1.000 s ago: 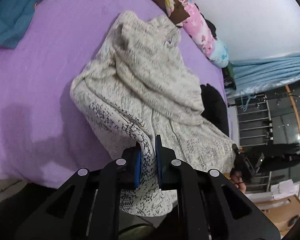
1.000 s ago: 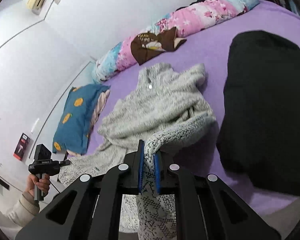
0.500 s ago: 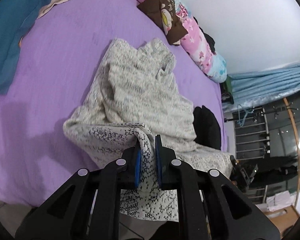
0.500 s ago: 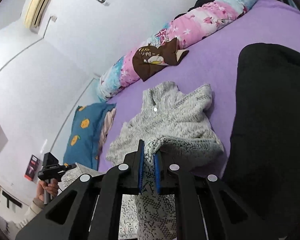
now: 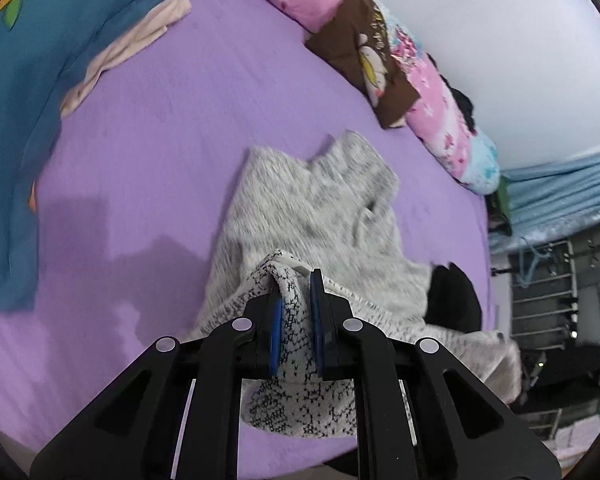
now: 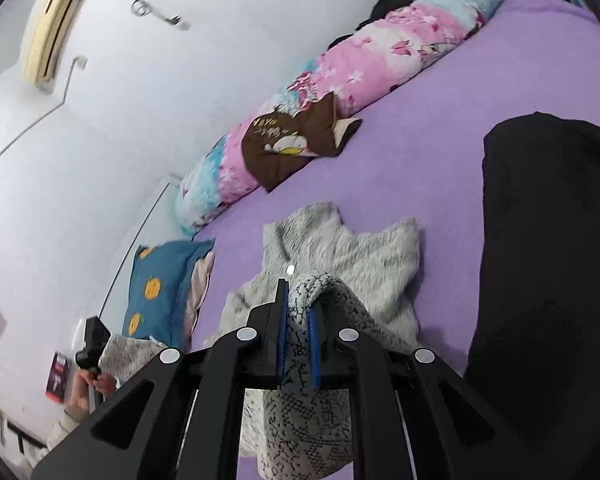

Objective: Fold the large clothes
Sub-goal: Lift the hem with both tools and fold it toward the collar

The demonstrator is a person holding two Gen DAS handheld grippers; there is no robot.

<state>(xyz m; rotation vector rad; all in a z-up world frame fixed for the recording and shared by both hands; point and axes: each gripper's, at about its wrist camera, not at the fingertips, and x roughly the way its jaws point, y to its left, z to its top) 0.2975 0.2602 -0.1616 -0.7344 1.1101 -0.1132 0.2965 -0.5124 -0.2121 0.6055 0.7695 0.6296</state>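
A grey-white knitted sweater (image 5: 320,216) lies on the purple bed sheet (image 5: 160,140), collar end toward the far pillows. My left gripper (image 5: 294,300) is shut on the sweater's near hem, and the lifted part hangs below the jaws showing its black-speckled inner side. In the right wrist view the sweater (image 6: 360,252) lies ahead, and my right gripper (image 6: 298,312) is shut on another part of its near hem, also raised. The fabric between the grips is folding over the body of the sweater.
A black garment (image 6: 548,240) lies to the right of the sweater. A pink floral bolster (image 6: 380,64) and a brown cushion (image 6: 296,140) lie along the wall. A blue pillow (image 5: 28,60) lies at the left. The person's left hand (image 6: 88,380) shows at the bed's left edge.
Both grippers have carried the sweater's hem forward toward the collar, so more of the lower half now lies doubled over the body. Both grips stayed shut.
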